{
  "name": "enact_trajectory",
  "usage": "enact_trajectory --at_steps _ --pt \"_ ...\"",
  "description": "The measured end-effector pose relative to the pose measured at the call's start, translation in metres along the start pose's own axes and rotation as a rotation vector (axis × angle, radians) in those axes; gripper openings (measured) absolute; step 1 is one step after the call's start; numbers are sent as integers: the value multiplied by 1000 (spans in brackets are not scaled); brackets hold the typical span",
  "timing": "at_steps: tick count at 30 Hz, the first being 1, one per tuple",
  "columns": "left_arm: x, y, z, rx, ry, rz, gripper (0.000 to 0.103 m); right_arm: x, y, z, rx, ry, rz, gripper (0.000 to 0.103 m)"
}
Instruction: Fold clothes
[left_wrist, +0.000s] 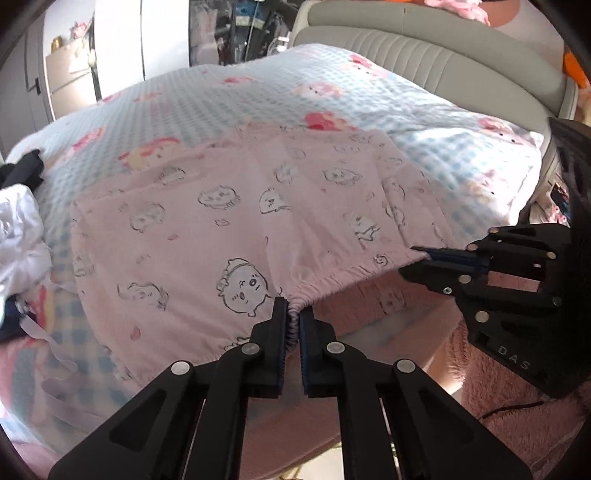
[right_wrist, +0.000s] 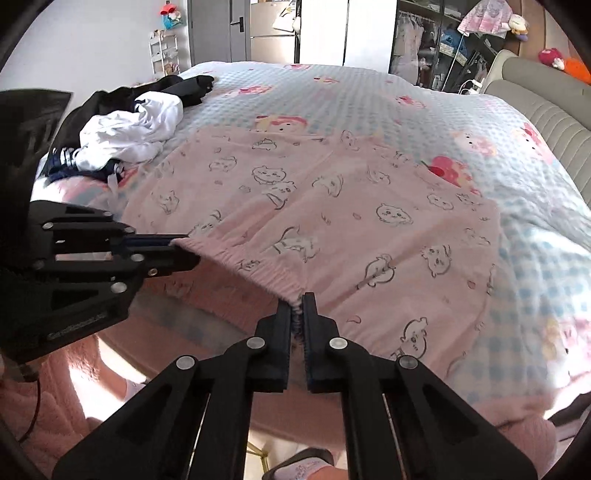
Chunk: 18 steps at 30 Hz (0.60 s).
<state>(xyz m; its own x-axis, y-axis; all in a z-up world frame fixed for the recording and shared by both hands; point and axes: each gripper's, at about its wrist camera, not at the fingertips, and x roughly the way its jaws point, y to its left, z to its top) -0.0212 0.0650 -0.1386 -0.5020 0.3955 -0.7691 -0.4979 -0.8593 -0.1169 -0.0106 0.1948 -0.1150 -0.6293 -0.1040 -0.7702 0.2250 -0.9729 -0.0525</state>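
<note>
Left gripper: pressed together on the gathered elastic waistband of the pink pyjama garment; at 6 o'clock in the left wrist view, entering from 9 o'clock in the right wrist view.
Right gripper: pinching the same waistband at its other end; at 6 o'clock in its own view, reaching in from 3 o'clock in the left wrist view.
Waistband: stretched between the two grippers, lifted off the bed edge, fabric bunched between each pair of pads.
Pink pyjama garment: spread flat over the bed, running away toward 12 o'clock from both grippers; printed with outlined cartoon animals.
Bed cover: pale blue check with pink cartoon figures, under the garment and showing around it at 12, 3 and 9 o'clock.
Pile of clothes: white, black and navy pieces heaped together at 10 o'clock in the right wrist view, near the garment's far left corner; at 9 o'clock in the left wrist view.
Headboard: grey, padded, ribbed, at 1 o'clock in the left wrist view.
Person: pink fluffy sleeve at 8 o'clock in the right wrist view, below the left gripper.
</note>
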Motion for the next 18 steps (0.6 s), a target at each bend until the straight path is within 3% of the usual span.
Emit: enact_trajectory --at_steps 7,11,12,13,14,15,18 --pt "15 -9 -15 17 75 -22 10 12 -9 -29 71 78 -14 4" --pt "21 8 -21 -77 140 -92 16 33 -13 -32 107 151 23 8" --pt "11 15 -21 -107 121 -119 18 35 -15 -31 117 154 32 12" --pt "-1 22 -21 -136 92 -145 28 31 -16 -30 121 142 54 16" --pt "-11 30 -21 -165 64 -160 45 24 -16 -30 125 115 60 18" --pt "-24 41 -23 -208 25 -173 50 19 -17 -31 129 99 60 22" --pt "-49 77 -33 -351 -32 -171 50 6 -22 -31 159 79 86 24"
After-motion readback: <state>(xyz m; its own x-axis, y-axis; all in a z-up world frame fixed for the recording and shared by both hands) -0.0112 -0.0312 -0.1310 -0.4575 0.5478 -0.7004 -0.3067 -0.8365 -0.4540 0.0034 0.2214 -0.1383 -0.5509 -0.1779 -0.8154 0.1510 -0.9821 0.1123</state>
